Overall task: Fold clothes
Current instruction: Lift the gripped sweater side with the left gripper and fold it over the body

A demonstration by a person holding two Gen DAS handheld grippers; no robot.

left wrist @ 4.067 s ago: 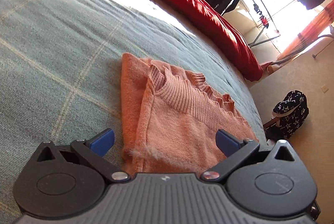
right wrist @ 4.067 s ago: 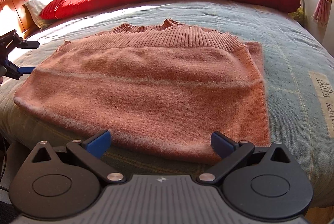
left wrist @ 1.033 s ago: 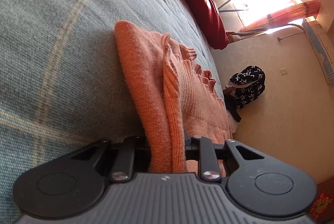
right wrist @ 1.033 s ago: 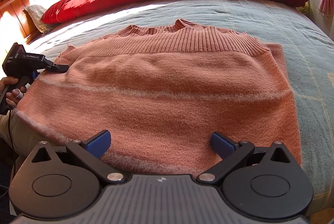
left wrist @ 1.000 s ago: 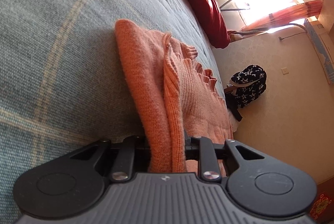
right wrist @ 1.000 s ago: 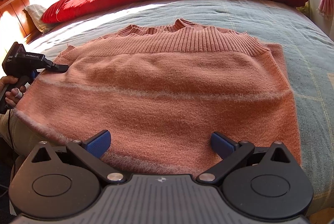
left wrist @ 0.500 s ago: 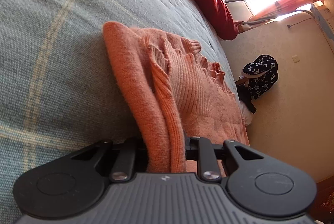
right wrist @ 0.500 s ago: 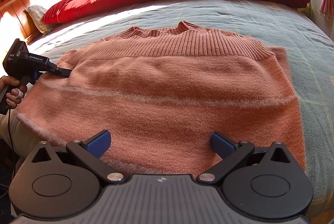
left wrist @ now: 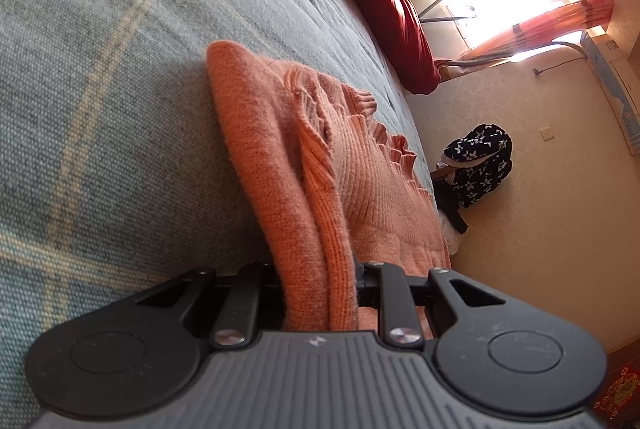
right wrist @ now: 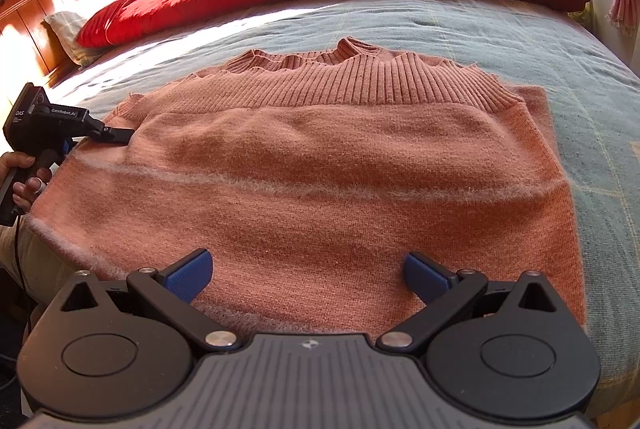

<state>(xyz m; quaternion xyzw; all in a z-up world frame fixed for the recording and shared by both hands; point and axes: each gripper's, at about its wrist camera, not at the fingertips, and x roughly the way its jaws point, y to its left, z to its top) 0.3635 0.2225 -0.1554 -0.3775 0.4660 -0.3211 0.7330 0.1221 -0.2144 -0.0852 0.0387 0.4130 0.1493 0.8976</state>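
Sweater, salmon-pink knit with a ribbed band, lies spread across the grey-blue plaid bedspread, already doubled: the ribbed band sits at 12 o'clock in your right wrist view, with a second layer showing past it at 12 and a strip of lower layer peeking out at 3 o'clock. So at least one fold is in, and the garment reads as a wide rectangle, not yet a compact bundle.

Your left tool is clenched on the sweater's edge; the left wrist view shows two thicknesses of knit pinched between its fingers, slightly lifted off the bed. In the right wrist view that same tool sits at 9 o'clock, biting the left side of the garment. Your right tool is released, blue pads wide apart, hovering over the near hem at 6 o'clock with nothing between them.

Judging from this, the sweater is partway folded; carrying the gripped side across toward 3 o'clock looks like what remains, then perhaps a final halving.
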